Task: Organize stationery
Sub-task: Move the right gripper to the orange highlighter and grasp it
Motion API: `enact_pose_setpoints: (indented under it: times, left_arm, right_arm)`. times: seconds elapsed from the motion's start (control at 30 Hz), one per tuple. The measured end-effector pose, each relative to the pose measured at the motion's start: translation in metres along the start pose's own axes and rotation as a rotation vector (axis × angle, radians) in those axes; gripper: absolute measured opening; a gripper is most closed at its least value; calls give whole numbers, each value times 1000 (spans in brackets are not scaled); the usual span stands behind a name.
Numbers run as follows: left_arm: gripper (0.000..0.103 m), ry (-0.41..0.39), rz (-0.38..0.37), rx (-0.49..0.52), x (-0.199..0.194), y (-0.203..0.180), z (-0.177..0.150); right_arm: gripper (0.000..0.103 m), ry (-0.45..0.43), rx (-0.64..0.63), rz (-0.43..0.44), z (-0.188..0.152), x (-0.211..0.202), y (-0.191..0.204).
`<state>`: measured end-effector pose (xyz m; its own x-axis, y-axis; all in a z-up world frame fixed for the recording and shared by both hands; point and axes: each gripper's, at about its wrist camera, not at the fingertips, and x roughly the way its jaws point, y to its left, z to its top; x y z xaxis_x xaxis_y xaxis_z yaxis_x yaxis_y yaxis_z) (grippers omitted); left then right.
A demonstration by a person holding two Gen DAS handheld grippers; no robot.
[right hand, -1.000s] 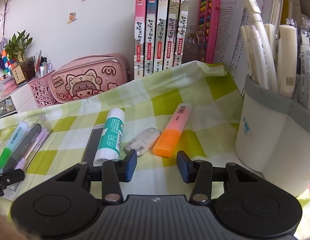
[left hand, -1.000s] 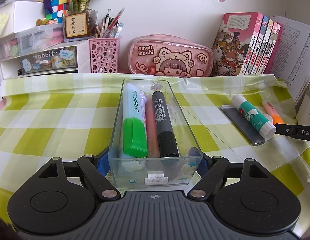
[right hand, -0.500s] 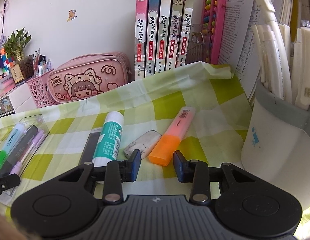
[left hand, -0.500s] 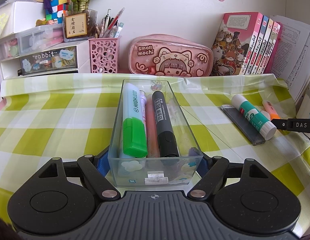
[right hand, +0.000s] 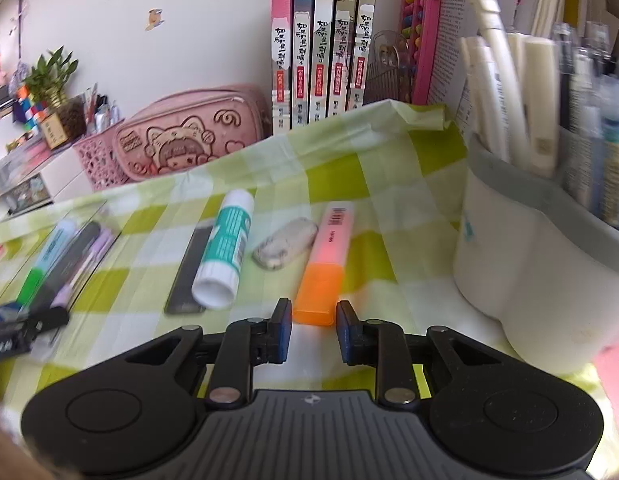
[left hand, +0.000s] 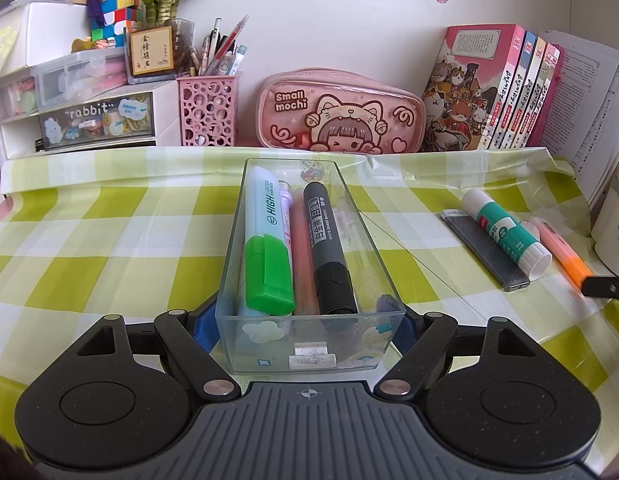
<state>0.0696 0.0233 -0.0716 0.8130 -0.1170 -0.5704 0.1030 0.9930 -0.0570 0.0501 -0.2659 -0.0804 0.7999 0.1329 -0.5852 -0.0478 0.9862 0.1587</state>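
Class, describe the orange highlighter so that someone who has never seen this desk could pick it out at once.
Start at the big white pen pot on the right of the green checked tablecloth. Just left of it lie four loose things in a row. The orange highlighter is nearest the pot, beside the grey eraser: the only one with a peach body and bright orange cap.

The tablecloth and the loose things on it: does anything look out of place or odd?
Four things lie loose beside the clear tray: a glue stick resting partly on a dark flat ruler, a grubby eraser and an orange highlighter. The tablecloth bunches at the back.
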Motion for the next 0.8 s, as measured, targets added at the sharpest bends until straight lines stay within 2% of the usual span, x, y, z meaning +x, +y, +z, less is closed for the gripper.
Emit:
enact_pose_setpoints:
  times: [0.17,0.33,0.53,0.8]
  left_arm:
    - [78,0,0,0,0,0,0]
    - [78,0,0,-1,0,0,0]
    - [78,-1,-2,-2,0,0,0]
    - [77,-1,-3,-3,0,1,0]
  right_arm:
    - [58,17,-9,33,0,-12,-5]
    - [61,28,16,30,17,4,-7]
    - [61,62,10,-5,32,29,-8]
    - [58,70,-31,-34,38,36,-3]
